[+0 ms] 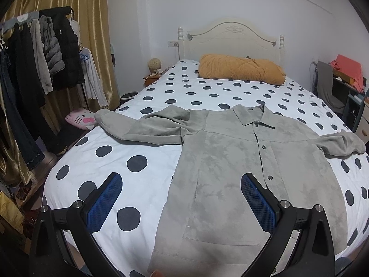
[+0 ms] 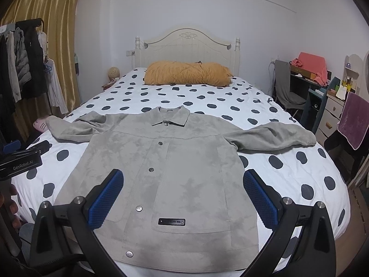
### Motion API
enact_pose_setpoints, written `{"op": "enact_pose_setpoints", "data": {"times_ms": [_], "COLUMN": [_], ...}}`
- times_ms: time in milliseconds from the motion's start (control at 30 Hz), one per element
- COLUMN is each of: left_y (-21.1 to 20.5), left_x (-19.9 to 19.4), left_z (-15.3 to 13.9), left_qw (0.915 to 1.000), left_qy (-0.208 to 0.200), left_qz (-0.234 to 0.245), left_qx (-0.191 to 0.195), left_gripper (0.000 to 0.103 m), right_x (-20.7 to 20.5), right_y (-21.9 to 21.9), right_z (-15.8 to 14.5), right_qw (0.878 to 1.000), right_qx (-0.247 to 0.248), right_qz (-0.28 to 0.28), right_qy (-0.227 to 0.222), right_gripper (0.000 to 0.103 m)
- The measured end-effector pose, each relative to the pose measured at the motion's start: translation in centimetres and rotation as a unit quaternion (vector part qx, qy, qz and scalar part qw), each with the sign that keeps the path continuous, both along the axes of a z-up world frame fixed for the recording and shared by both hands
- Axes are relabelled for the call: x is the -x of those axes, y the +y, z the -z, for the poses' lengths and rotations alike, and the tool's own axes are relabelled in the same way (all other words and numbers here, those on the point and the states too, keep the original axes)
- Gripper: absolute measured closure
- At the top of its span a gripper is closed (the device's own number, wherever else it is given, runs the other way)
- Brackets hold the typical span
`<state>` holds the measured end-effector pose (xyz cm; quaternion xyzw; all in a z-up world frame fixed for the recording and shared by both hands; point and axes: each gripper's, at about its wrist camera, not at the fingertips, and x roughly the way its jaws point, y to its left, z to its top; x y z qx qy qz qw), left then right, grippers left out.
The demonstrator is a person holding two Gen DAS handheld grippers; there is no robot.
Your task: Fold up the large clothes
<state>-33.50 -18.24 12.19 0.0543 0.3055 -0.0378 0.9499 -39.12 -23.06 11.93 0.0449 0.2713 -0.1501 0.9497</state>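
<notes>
A large grey snap-button jacket [image 1: 230,173] lies flat, front up, on the polka-dot bed [image 1: 129,143], collar toward the headboard, both sleeves spread sideways. It also shows in the right wrist view [image 2: 184,168]. My left gripper [image 1: 182,182] is open and empty above the jacket's lower left hem area. My right gripper [image 2: 183,180] is open and empty above the jacket's lower front, near its black label [image 2: 171,222]. The left gripper's body [image 2: 20,159] shows at the left edge of the right wrist view.
A rolled orange quilt [image 2: 186,73] lies by the cream headboard [image 2: 188,46]. A clothes rack [image 1: 41,64] and gold curtain stand left of the bed, with a pink plush [image 1: 80,118] by it. A chair and cluttered desk [image 2: 309,87] stand to the right.
</notes>
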Motion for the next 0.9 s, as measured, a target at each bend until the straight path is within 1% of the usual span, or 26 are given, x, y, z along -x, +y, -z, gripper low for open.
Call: {"op": "enact_pose_setpoints", "data": {"times_ms": [433, 900], "left_y": [-0.02, -0.34], "left_x": [-0.02, 0.32], "left_z": [0.31, 0.34], "left_qw": [0.9999, 0.9999], "left_qy": [-0.004, -0.001], "left_qz": [0.002, 0.005], "left_qx": [-0.009, -0.01], "left_gripper": [0.0, 0.0], "right_x": [0.48, 0.45], "right_y": [-0.52, -0.57], "right_z": [0.28, 0.26], "right_qw": [1.0, 1.0], "right_qx": [0.004, 0.004], "right_qz": [0.016, 0.016], "right_qy": [0.008, 0.009], "right_gripper": [0.0, 0.0]}}
